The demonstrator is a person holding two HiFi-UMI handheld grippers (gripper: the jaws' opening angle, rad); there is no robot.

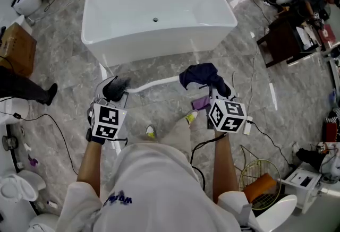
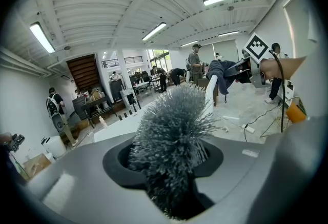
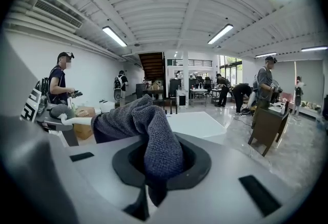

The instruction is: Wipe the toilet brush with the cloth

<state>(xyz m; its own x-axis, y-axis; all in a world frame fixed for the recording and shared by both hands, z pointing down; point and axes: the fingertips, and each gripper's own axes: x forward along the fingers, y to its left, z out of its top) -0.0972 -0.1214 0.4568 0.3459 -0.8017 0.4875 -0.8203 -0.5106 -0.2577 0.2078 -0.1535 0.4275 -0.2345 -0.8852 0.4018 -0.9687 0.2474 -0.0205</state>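
The toilet brush is held level in front of me in the head view. Its black bristle head [image 1: 115, 87] sits between the jaws of my left gripper [image 1: 111, 99], which is shut on it. The white handle [image 1: 155, 84] runs right into a dark blue cloth [image 1: 204, 77]. My right gripper [image 1: 213, 96] is shut on that cloth, which wraps the handle's far end. In the left gripper view the grey bristles [image 2: 171, 128] fill the jaws, with the handle [image 2: 209, 92] and cloth [image 2: 221, 71] beyond. In the right gripper view the cloth [image 3: 148, 136] hangs from the jaws over the handle [image 3: 77, 121].
A white bathtub [image 1: 159, 18] with black taps stands just ahead on the marble floor. Cables and a power strip [image 1: 247, 127] lie to my right, and a purple item [image 1: 201, 102] by my feet. A wire basket [image 1: 259, 183], a cardboard box [image 1: 16, 48] and a dark table [image 1: 284, 40] stand around.
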